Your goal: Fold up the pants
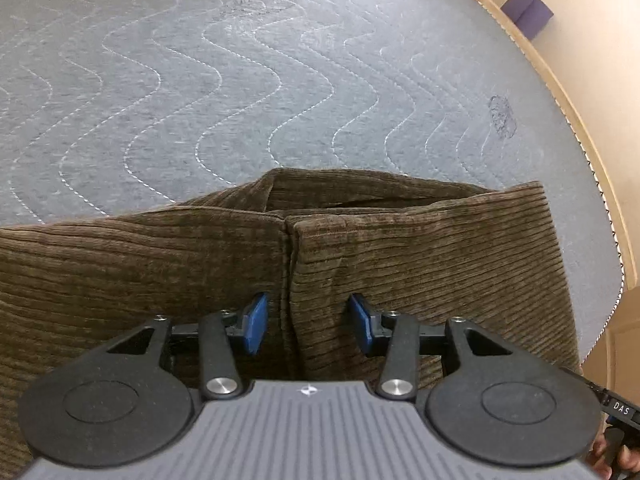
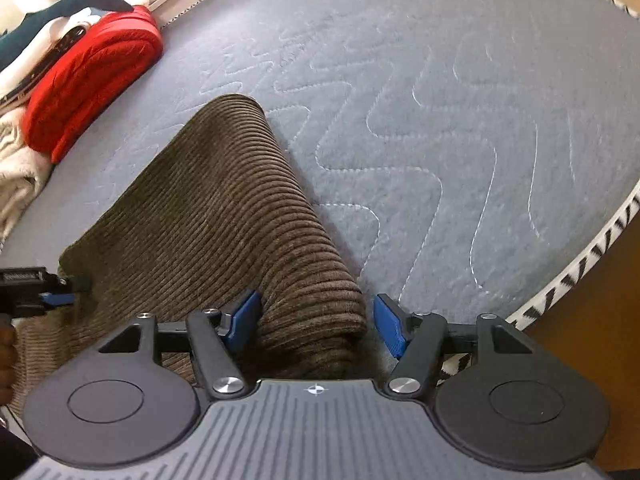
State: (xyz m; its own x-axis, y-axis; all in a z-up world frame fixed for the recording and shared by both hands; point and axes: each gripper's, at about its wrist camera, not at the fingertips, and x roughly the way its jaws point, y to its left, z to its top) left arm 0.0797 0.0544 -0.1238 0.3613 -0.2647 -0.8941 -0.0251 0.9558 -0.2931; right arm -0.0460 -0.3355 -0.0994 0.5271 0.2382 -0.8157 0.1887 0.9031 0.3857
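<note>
Brown corduroy pants lie folded on the grey quilted mattress. My left gripper is open, its blue pads low over the pants on either side of a seam where two edges meet. My right gripper is open and straddles a rounded fold of the pants; its right pad is over the mattress just beside the fold. The left gripper also shows at the left edge of the right wrist view, at the pants' far edge.
A folded red garment and a pile of light clothes sit at the mattress's far left in the right wrist view. The mattress edge runs close on the right. A purple box sits on the floor beyond the bed.
</note>
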